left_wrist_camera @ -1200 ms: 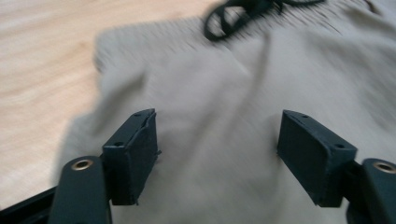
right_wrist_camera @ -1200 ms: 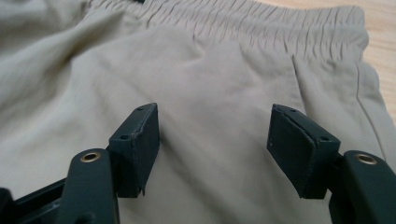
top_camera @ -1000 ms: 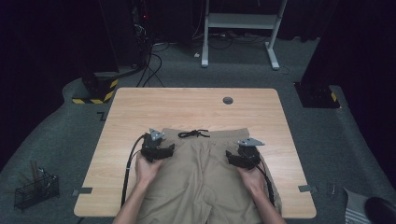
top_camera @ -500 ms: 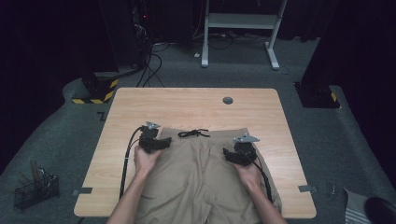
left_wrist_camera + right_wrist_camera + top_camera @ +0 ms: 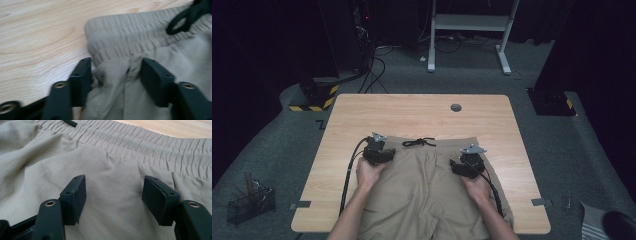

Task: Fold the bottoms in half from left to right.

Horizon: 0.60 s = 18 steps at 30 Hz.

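Closing on bunched shorts (image 5: 120, 97) corner near table (image 5: 412, 112) edge, left gripper (image 5: 115, 77), right gripper (image 5: 113, 195) jaws wide over waistband.

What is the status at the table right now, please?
Left hand-held gripper closing around shorts waistband corner, fabric bunched between. Right hand-held gripper open over the cloth. Drawstring clear.

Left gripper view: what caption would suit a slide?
Left claw closing around the gathered corner of beige elastic-waist fabric shorts on a light wooden table.
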### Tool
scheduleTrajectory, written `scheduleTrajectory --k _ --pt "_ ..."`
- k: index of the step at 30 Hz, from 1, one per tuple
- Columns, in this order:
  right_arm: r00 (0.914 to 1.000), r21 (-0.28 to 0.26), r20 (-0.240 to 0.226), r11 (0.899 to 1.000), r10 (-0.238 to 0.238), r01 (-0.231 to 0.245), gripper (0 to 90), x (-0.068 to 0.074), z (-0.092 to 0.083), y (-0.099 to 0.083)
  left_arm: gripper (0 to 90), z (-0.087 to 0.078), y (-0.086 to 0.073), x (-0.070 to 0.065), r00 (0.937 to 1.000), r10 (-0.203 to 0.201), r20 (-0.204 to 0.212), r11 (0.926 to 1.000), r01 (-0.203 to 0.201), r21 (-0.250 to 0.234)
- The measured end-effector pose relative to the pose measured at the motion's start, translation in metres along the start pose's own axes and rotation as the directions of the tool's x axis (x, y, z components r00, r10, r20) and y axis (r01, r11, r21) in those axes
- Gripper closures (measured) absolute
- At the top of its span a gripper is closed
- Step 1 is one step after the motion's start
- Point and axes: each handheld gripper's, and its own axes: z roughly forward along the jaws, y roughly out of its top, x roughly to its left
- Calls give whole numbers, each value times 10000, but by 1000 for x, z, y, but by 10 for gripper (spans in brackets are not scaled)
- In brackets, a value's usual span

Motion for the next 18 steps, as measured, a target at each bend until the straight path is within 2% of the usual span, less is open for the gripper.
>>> scheduleTrajectory --k 3,12,18 --pt "10000 1 6 10000 8 -8 359 0 0 0 521 -1 0 1 10000 1 61 10000 -1 32" --pt "10000 -7 34 10000 6 -6 359 1 0 0 800 -7 -5 0 9996 178 217 9998 -178 -17" --pt "10000 -8 35 10000 6 -6 359 1 0 0 857 -12 -7 2 9983 16 574 10000 -22 96"
